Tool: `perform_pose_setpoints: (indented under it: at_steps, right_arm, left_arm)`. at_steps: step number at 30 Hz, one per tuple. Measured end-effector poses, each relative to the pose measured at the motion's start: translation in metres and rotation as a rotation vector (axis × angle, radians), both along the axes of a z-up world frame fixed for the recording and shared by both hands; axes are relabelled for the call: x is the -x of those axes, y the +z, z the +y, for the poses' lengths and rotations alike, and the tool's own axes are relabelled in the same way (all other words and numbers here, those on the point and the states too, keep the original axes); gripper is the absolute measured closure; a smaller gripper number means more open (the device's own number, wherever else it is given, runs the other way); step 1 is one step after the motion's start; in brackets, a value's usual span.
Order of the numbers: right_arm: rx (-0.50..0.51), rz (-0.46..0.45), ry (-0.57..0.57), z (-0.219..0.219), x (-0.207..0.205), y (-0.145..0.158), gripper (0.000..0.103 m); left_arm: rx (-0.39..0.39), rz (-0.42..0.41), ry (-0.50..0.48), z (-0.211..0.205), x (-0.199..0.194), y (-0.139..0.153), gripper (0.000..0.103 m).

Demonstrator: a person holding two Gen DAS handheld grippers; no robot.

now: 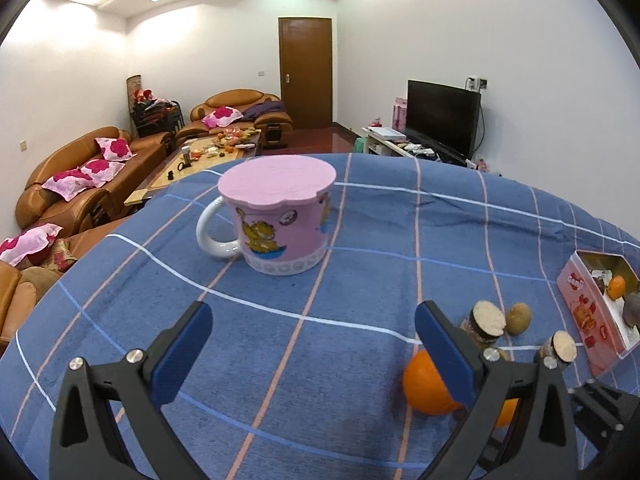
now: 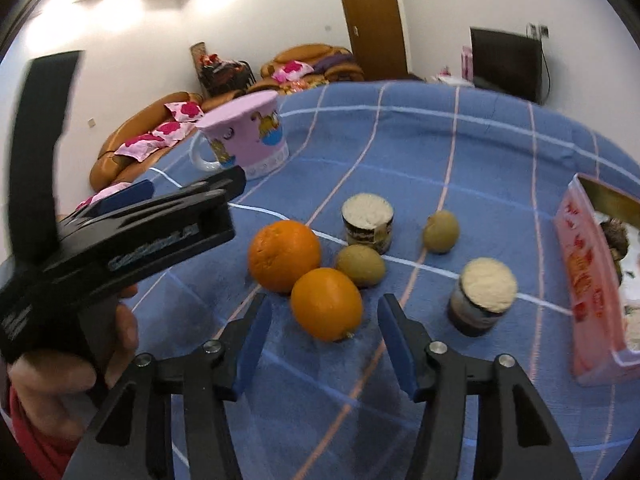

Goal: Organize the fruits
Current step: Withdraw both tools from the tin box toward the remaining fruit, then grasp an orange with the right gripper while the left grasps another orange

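Two oranges lie on the blue checked cloth, the near orange [image 2: 326, 304] and the far orange [image 2: 284, 254] touching it. My right gripper [image 2: 325, 306] is open, and the near orange sits between its blue fingertips [image 2: 260, 320] with a gap on each side. Two brown kiwis [image 2: 360, 264] [image 2: 441, 232] and two dark-skinned stumps with cream cut tops [image 2: 368, 222] [image 2: 482, 296] stand behind. My left gripper [image 1: 316, 340] is open and holds nothing, pointing at the pink mug [image 1: 276, 220]. An orange [image 1: 424, 388] shows behind its right finger [image 1: 440, 352].
A pink open box [image 2: 588, 280] holding some fruit, one a small orange [image 1: 616, 286], stands at the cloth's right edge. The lidded mug stands at the back left. A hand [image 2: 80, 360] grips the left tool's handle beside my right gripper. Sofas, a door and a TV lie beyond.
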State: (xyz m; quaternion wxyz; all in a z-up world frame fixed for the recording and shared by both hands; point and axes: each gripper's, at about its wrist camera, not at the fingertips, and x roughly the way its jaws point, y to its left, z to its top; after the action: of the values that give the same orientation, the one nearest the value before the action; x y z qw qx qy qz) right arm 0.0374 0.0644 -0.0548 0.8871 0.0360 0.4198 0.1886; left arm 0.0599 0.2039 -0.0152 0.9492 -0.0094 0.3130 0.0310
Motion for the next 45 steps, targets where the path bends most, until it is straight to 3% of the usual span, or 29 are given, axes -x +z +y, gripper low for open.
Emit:
perform_pose_setpoints:
  at_steps: [2,5,10,17,20,24,29,31,35,38,42,45]
  right_arm:
    - [-0.011,0.013,0.005,0.000,-0.003,-0.001,0.048]
    - [-0.012,0.019,0.017,0.001,-0.005,-0.003,0.064]
    - [-0.027,0.005,0.034,-0.007,0.007,0.002,0.064]
    - [0.062,-0.205,-0.057,-0.049,0.049,0.029,0.064]
    - [0.087,-0.254,-0.133,-0.075,0.053,0.035,0.064]
    - [0.048,-0.224,-0.195,-0.099,0.046,0.034,0.064]
    - [0.015,-0.204,-0.200,-0.104,0.044,0.032,0.064]
    - [0.011,-0.208,-0.196,-0.102,0.044,0.033,0.064]
    - [0.007,-0.200,-0.189,-0.100,0.046,0.031,0.064]
    - [0.006,-0.200,-0.189,-0.099,0.046,0.030,0.064]
    - [0.015,-0.204,-0.190,-0.099,0.046,0.029,0.064]
    - [0.022,-0.226,-0.199,-0.099,0.047,0.032,0.064]
  left_arm:
    - [-0.001,0.001,-0.010,-0.001,0.000,0.000,0.000]
    - [-0.004,0.004,-0.028,-0.004,0.001,-0.001,0.000]
    - [0.017,-0.011,-0.051,-0.003,0.003,0.000,0.000]
    - [0.160,0.017,-0.171,-0.002,0.006,0.000,0.000]
    - [0.130,0.058,-0.209,-0.014,0.003,-0.006,0.006]
    - [0.074,0.124,-0.248,-0.030,-0.002,-0.015,0.013]
    - [0.063,0.186,-0.259,-0.036,-0.007,-0.023,0.014]
    - [0.059,0.193,-0.271,-0.038,-0.005,-0.024,0.017]
    - [0.003,0.259,-0.291,-0.053,-0.010,-0.033,0.044]
    - [0.002,0.264,-0.300,-0.058,-0.010,-0.034,0.053]
    - [0.022,0.258,-0.285,-0.053,-0.008,-0.033,0.054]
    - [0.030,0.231,-0.221,-0.043,-0.006,-0.029,0.055]
